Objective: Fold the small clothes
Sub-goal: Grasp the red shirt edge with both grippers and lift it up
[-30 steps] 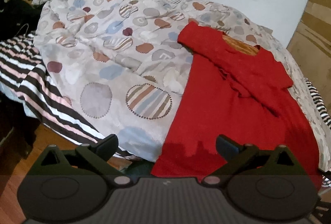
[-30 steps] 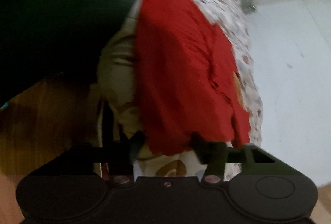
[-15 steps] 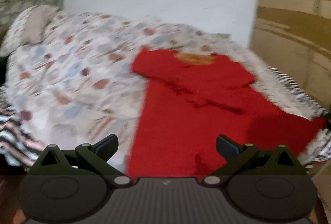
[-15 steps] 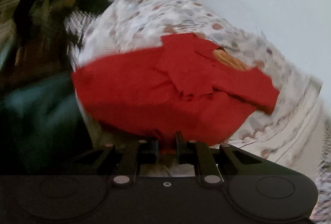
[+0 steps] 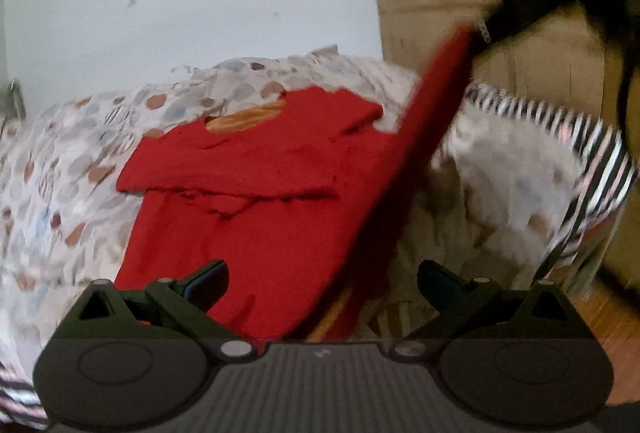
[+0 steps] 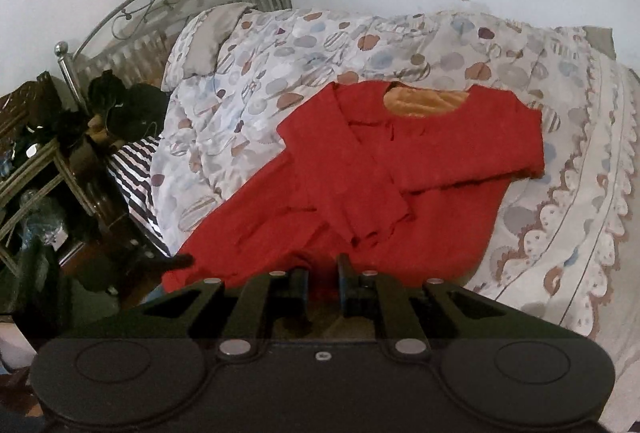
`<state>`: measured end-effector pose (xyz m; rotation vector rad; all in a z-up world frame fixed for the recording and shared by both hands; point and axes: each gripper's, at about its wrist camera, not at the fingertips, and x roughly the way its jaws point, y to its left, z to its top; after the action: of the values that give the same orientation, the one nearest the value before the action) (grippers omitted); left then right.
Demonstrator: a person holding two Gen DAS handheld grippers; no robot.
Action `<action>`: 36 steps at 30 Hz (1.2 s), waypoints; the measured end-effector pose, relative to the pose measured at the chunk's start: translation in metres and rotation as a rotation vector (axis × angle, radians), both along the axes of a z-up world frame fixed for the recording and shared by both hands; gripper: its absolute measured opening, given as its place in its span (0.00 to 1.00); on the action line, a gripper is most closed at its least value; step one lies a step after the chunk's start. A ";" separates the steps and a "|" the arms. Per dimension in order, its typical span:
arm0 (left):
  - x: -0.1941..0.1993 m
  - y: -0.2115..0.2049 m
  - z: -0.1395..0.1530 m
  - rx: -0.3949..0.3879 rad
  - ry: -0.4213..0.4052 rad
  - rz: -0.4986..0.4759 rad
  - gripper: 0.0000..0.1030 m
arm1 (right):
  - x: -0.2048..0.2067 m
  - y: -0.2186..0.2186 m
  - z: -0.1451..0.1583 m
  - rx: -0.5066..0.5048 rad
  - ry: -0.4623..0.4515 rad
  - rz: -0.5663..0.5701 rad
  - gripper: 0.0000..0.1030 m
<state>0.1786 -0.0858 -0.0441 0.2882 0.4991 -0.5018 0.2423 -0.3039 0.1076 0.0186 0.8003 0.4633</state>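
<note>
A red sweater (image 6: 400, 169) with an orange lining at the neck lies flat on the patterned duvet (image 6: 304, 45), both sleeves folded across its chest. My right gripper (image 6: 322, 275) is shut on the sweater's bottom hem. In the left wrist view that gripper (image 5: 484, 29) shows as a dark shape at the upper right, holding the hem corner up so the red sweater (image 5: 256, 225) rises in a taut edge. My left gripper (image 5: 324, 281) is open at the near hem. Red cloth lies between its fingers without being pinched.
A metal headboard (image 6: 172, 1) and a pillow (image 6: 212, 37) stand at the bed's far left. A striped sheet (image 6: 136, 169) hangs over the bed's side. A dark wooden side table (image 6: 36, 169) with clutter stands to the left. A white wall runs behind the bed.
My right gripper shut on the hem, rolled upright and rose, lifting that corner. My left gripper swung right along the bed's edge and stayed open.
</note>
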 end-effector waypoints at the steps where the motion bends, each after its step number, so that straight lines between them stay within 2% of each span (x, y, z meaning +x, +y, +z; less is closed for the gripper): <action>1: 0.001 -0.007 -0.005 0.035 -0.005 0.006 0.98 | 0.001 0.000 0.003 0.008 -0.003 -0.005 0.13; 2: 0.004 -0.014 -0.010 0.080 -0.007 0.019 0.97 | 0.002 -0.001 0.004 0.014 -0.006 -0.010 0.13; 5: 0.017 -0.026 -0.025 0.217 0.024 0.094 0.81 | -0.003 0.001 0.006 0.006 -0.058 -0.020 0.13; 6: 0.021 -0.024 -0.029 0.244 0.039 0.116 0.72 | -0.005 0.000 0.006 0.018 -0.074 -0.026 0.13; 9: 0.027 -0.006 -0.032 0.257 0.063 0.161 0.45 | -0.014 -0.004 0.005 0.050 -0.113 -0.052 0.12; 10: 0.026 0.001 -0.030 0.262 0.053 0.170 0.39 | -0.016 -0.004 0.004 0.047 -0.130 -0.055 0.12; 15: 0.012 0.038 -0.027 0.328 -0.044 0.174 0.36 | -0.027 -0.007 -0.005 0.049 -0.169 -0.098 0.12; 20: -0.002 0.052 -0.039 0.404 -0.069 0.151 0.36 | -0.031 -0.012 -0.008 0.084 -0.179 -0.133 0.12; 24: -0.006 0.056 -0.042 0.417 -0.083 0.131 0.36 | -0.029 -0.009 -0.003 0.080 -0.195 -0.129 0.12; 26: -0.003 0.058 -0.047 0.434 -0.090 0.123 0.38 | -0.028 -0.008 0.000 0.085 -0.207 -0.127 0.12; 28: 0.000 0.062 -0.052 0.448 -0.097 0.125 0.46 | -0.027 -0.006 0.001 0.097 -0.217 -0.128 0.12; 30: 0.004 0.068 -0.052 0.425 -0.085 0.130 0.47 | -0.027 -0.006 0.003 0.119 -0.226 -0.122 0.11; 32: 0.007 0.073 -0.047 0.383 -0.068 0.139 0.42 | -0.026 -0.005 0.005 0.127 -0.241 -0.113 0.11; 34: 0.009 0.079 -0.039 0.347 -0.067 0.147 0.19 | -0.022 -0.003 0.008 0.116 -0.251 -0.111 0.11; 36: 0.007 0.085 -0.029 0.311 -0.085 0.162 0.09 | -0.020 -0.002 0.008 0.113 -0.260 -0.115 0.10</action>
<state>0.1855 -0.0011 -0.0730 0.5601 0.5126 -0.2521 0.2226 -0.3057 0.1161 0.1067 0.5148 0.3918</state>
